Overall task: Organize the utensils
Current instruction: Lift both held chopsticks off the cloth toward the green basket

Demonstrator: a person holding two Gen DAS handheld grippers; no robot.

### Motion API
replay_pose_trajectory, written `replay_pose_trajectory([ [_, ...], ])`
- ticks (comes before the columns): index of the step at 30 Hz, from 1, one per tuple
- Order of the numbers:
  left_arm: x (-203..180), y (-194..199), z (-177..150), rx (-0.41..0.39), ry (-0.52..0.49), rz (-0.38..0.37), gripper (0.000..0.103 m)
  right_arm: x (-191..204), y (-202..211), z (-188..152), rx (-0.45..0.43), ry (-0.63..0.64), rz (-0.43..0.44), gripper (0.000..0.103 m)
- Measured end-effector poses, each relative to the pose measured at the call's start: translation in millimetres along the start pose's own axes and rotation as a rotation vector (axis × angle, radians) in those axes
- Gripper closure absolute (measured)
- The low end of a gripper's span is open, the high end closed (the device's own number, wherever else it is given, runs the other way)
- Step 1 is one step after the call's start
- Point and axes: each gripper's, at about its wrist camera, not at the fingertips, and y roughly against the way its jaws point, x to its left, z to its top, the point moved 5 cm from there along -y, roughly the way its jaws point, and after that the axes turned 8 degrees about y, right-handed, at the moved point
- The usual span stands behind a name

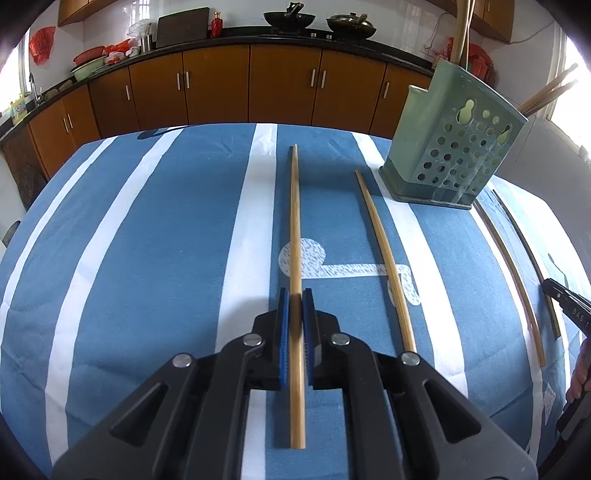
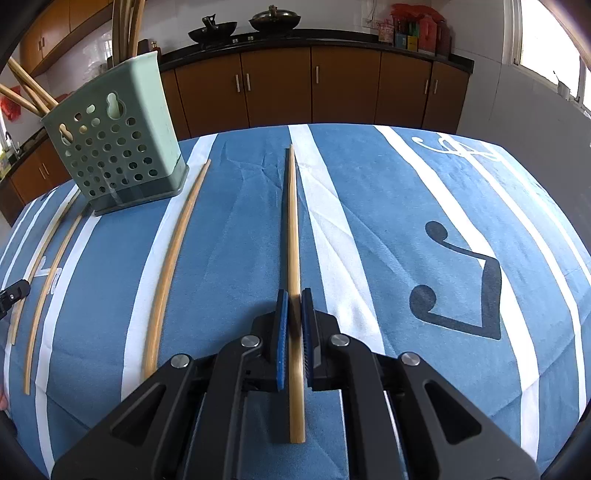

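1. Chopsticks are the work: the left gripper is clenched on one chopstick, its blue pads pressing both sides near the thick end, and the stick runs forward along the fingers, its tip toward the far table edge.
2. The right gripper is likewise clenched on a second stick, which points ahead over the cloth with a dark shadow close beside it; whether either held stick is touching the cloth I cannot tell.
3. On the blue-and-white striped cloth between the two grippers lie loose chopsticks: one just right of the left gripper's stick, and another left of the right gripper's stick.
4. In the left view, a fingertip of the right gripper shows at the right edge, beside a hand.
5. Farther off, the green holder with round holes stands upright on the cloth, apart from both grippers, and more chopsticks lean out of its top.
6. Beyond the table, brown cabinets carry a dark counter with two woks.
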Motion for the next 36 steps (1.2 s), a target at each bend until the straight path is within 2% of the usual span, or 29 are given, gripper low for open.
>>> replay_pose_trajectory([
  [20, -1, -2, 0, 0.001, 0.004, -0.006, 0.093, -1, 0, 0, 0.002, -0.011, 0.006, 0.094],
  [31, 0, 10, -13, -0.001, -0.007, 0.026, 0.095, -2, 11, -11, 0.001, -0.018, 0.032, 0.095],
  [33, -1, 14, -14, 0.002, -0.015, 0.034, 0.095, -5, 20, -10, -0.025, -0.042, 0.049, 0.095],
  [36, -1, 28, -8, -0.033, -0.016, 0.031, 0.095, -12, 42, 1, -0.098, -0.057, 0.051, 0.095],
])
